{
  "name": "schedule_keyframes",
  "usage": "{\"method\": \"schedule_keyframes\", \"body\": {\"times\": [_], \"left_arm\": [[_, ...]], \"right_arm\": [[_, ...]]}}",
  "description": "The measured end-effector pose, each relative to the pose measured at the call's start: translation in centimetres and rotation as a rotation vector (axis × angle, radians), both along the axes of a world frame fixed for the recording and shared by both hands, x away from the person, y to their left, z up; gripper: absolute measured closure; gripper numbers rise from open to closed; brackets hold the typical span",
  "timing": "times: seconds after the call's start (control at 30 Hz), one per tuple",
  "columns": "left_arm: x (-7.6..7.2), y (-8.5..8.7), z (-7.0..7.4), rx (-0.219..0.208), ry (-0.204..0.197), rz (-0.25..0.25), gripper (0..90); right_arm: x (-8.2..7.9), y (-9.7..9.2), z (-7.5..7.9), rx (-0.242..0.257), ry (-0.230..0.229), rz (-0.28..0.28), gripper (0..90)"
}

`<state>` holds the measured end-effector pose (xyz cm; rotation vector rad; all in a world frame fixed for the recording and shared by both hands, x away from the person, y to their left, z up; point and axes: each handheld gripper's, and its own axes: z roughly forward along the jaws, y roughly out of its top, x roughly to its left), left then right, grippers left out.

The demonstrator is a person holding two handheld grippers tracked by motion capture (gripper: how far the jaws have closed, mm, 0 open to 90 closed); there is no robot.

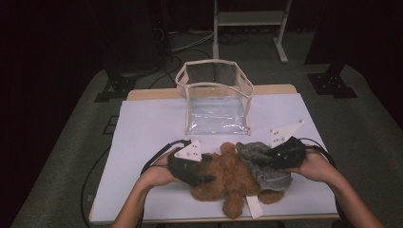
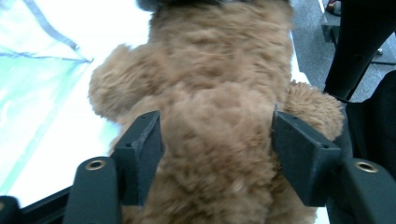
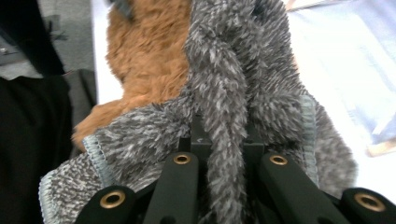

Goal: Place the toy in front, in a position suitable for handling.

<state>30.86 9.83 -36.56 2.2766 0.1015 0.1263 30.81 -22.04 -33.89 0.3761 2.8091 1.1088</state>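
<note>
Meanwhile, the left gripper [image 2: 217, 154] straddles a brown plush teddy bear [image 2: 219, 116]; the right gripper [image 3: 226, 149] pinches its grey fuzzy knitted garment [image 3: 243, 70], best peeled slowly while the body stays braced.

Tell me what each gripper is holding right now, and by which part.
The right gripper is shut on a pinched fold of the grey fuzzy garment. The left gripper straddles the brown teddy bear at its body, jaws against both sides.
</note>
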Motion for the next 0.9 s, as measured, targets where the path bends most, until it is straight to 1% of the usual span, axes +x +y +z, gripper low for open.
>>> {"method": "schedule_keyframes", "body": {"times": [0.03,0.07,0.1,0.13,0.17,0.23,0.27,0.37,0.5,0.57,0.63,0.7,0.83,0.9], "left_arm": [[0.0,0.0,-0.1,0.008,0.006,0.000,33.4],[0.0,0.0,-0.1,0.008,0.006,0.000,33.4],[0.0,0.0,-0.3,0.008,0.021,-0.002,34.6],[0.0,-0.1,-0.4,0.008,0.026,-0.009,35.9],[-0.2,-0.4,-0.7,0.023,0.018,-0.025,36.9],[-0.4,-0.8,-0.8,0.028,0.012,-0.034,37.5],[-0.5,-1.0,-0.8,0.031,0.009,-0.038,37.7],[-0.6,-1.3,-0.9,0.039,0.004,-0.047,37.6],[-0.6,-1.3,-0.9,0.044,0.002,-0.053,37.8],[-0.6,-1.1,-0.9,0.042,0.001,-0.043,38.7],[-0.5,-0.8,-1.0,0.036,0.005,-0.035,39.2],[-0.5,-0.6,-1.0,0.031,0.003,-0.033,39.3],[-0.5,-0.4,-1.1,0.023,0.008,-0.027,39.3],[-0.4,-0.2,-1.0,0.027,0.009,-0.025,39.3]], "right_arm": [[-0.4,0.0,-0.2,-0.003,0.001,0.003,81.0],[-0.4,0.0,-0.2,-0.003,0.001,0.003,81.0],[-1.1,0.0,-0.3,-0.002,0.002,0.012,81.0],[-1.2,0.0,-0.3,-0.005,-0.003,0.015,81.0],[-1.3,0.2,-0.2,-0.014,-0.007,0.020,81.0],[-1.2,0.7,0.1,-0.035,-0.019,0.024,80.9],[-1.0,1.1,0.2,-0.045,-0.024,0.031,81.0],[-0.5,2.9,0.4,-0.053,-0.030,0.062,80.9],[-0.1,5.7,0.0,-0.057,-0.036,0.110,80.9],[-0.1,6.2,0.0,-0.060,-0.042,0.119,80.9],[0.1,5.5,0.2,-0.043,-0.041,0.110,80.7],[0.3,4.1,0.5,-0.021,-0.036,0.076,80.7],[0.5,0.1,0.6,0.027,-0.024,-0.005,80.7],[0.4,-1.6,0.5,0.055,-0.008,-0.045,80.7]]}}
